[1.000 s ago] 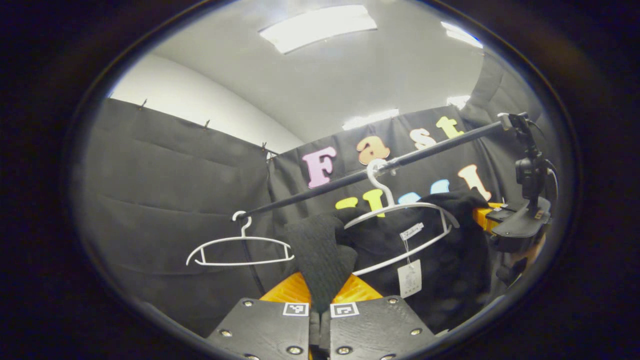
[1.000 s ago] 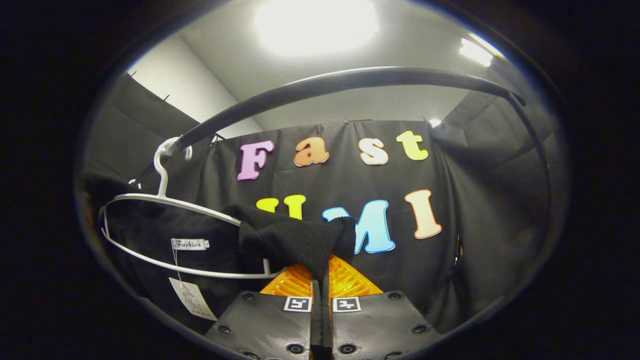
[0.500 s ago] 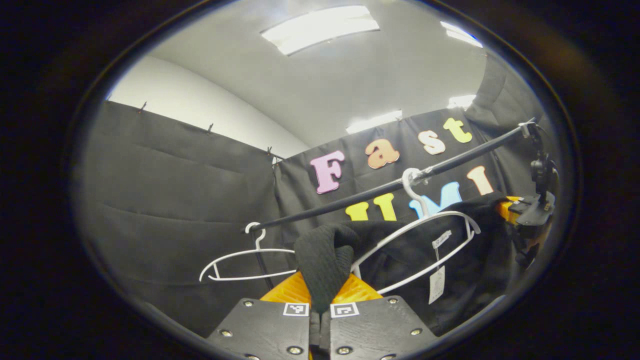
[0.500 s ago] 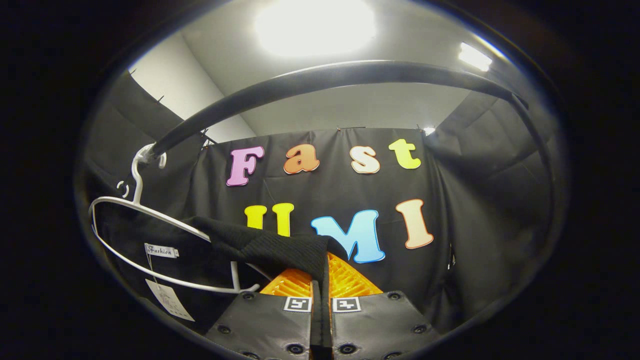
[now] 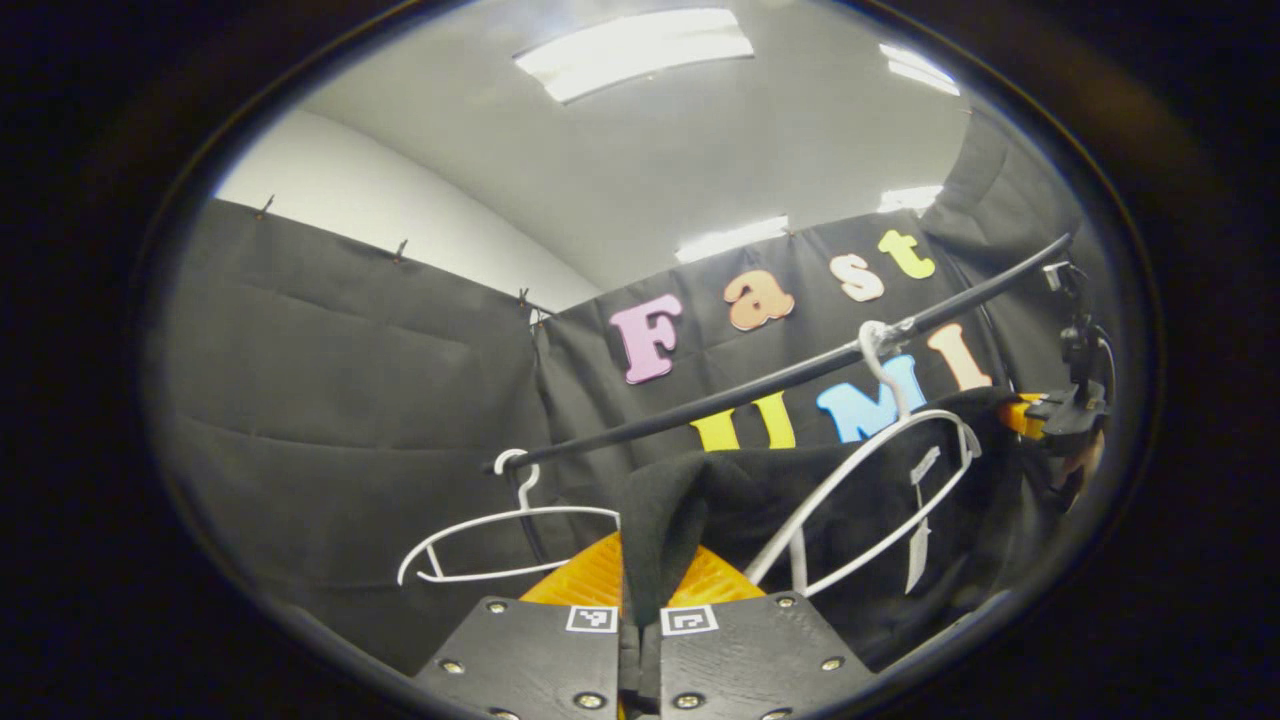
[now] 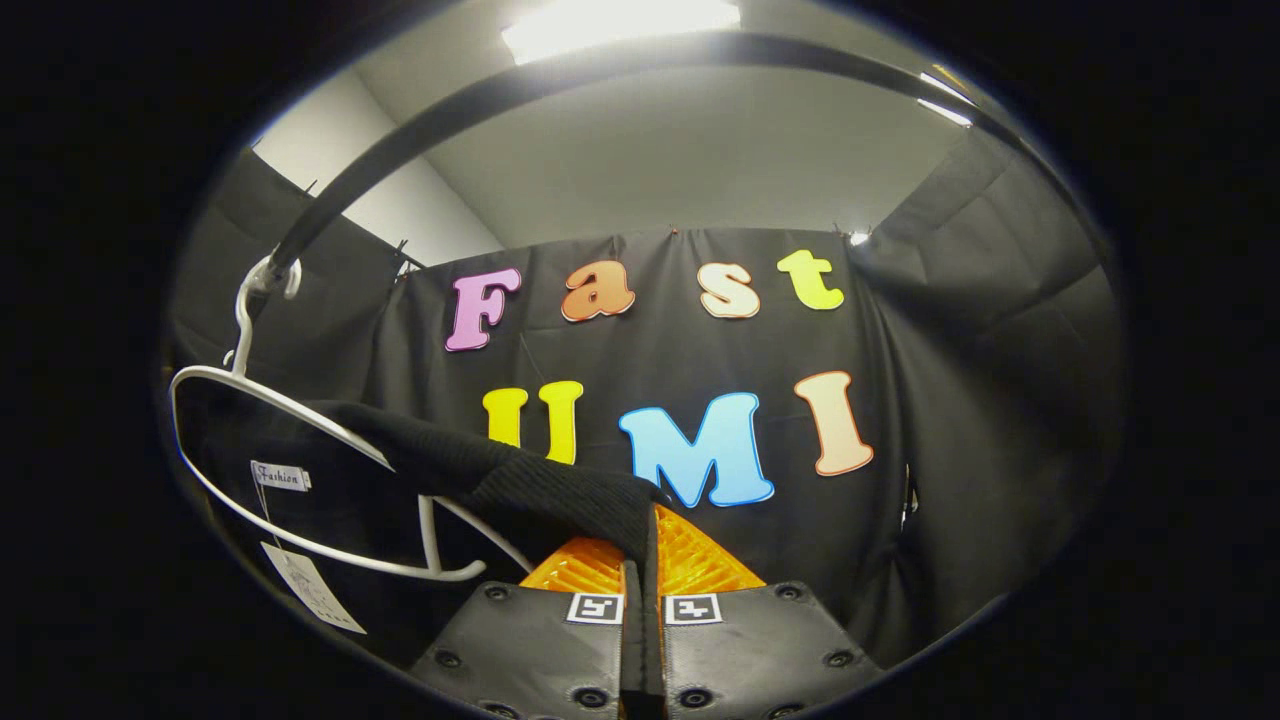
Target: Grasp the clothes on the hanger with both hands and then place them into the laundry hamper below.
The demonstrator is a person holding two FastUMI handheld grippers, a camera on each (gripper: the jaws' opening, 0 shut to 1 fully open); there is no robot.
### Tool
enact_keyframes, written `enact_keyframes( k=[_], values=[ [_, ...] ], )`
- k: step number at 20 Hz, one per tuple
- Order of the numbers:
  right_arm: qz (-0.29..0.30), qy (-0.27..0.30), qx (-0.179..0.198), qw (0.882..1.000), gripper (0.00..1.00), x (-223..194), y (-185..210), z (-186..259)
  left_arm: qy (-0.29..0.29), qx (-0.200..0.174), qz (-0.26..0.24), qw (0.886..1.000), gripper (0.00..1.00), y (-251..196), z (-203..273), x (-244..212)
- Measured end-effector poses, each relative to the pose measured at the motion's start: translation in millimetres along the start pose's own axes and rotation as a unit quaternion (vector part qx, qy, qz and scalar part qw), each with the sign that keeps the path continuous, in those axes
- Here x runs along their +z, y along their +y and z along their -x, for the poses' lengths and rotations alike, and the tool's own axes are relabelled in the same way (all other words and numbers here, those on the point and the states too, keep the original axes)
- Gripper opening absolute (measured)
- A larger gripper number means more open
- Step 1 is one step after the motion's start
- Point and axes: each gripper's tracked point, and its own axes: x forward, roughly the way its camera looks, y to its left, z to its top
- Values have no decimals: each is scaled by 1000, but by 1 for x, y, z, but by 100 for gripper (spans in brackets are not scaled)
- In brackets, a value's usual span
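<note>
The clothes (image 5: 700, 500) are black, and the part near the camera has a fine ribbed knit pattern (image 6: 560, 495). The hanger (image 5: 880, 470) that carries them is white. A second hanger (image 5: 500, 525) is also white. The rail (image 5: 760, 380) is black with a soft shine. A small white label (image 6: 279, 476) with dark writing sits inside the collar, and a pale paper tag (image 6: 310, 590) hangs below it. The wall cloth (image 5: 330, 400) is black, the wall (image 5: 370, 215) above it is white, and the ceiling (image 5: 700, 150) is light grey with bright white lamps (image 5: 635, 50).
</note>
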Motion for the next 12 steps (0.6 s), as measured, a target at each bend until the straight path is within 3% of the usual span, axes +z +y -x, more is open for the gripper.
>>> enact_keyframes(
  k=[3, 5, 12],
  values=[
    [-3, 25, 3, 1000, 1, -17, -1, -5, 5, 5, 12, 1000, 1, 21, -5, -13],
    [-9, 41, 9, 999, 1, -30, 1, -10, 18, -3, 33, 999, 0, 20, -7, -32],
    [5, 89, 13, 996, 1, -72, 3, -10, 52, -15, 38, 998, 0, 4, -19, -77]
  ],
)
